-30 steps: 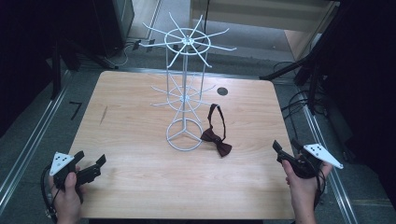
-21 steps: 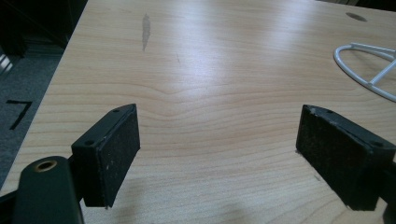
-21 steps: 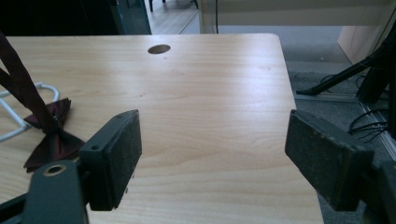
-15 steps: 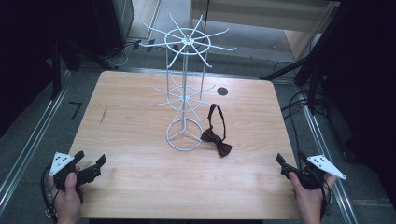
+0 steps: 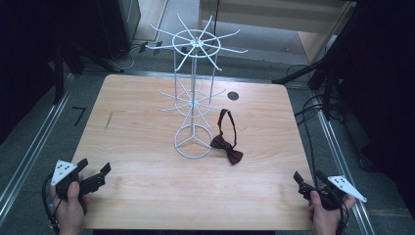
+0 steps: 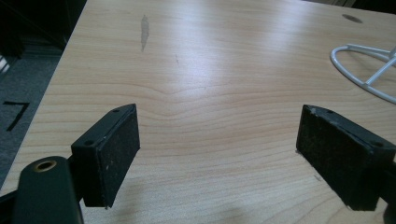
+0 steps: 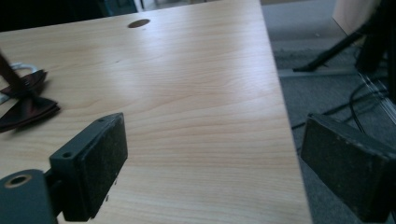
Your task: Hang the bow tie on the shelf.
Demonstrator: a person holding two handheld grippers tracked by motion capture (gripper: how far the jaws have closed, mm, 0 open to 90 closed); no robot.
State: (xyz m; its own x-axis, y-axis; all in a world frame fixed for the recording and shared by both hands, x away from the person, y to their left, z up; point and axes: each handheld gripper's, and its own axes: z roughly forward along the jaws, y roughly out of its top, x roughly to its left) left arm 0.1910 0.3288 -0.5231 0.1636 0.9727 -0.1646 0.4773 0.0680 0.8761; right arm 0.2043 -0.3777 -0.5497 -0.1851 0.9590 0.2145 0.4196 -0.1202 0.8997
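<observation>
A white wire rack [image 5: 195, 93] stands upright at the middle of the light wooden desk [image 5: 137, 132], its round base ring resting on the top. A dark red bow tie [image 5: 226, 146] lies just right of that base, its strap looped toward the far side. The left gripper [image 5: 93, 176] sits at the near left corner, jaws spread wide and holding nothing. The right gripper [image 5: 309, 180] is at the near right corner, jaws also wide and empty, one jaw past the desk's right edge.

place: lab/studio | cues: tripod legs [image 5: 303, 73], floor cables [image 5: 313, 105], bare wooden table [image 5: 137, 127]
</observation>
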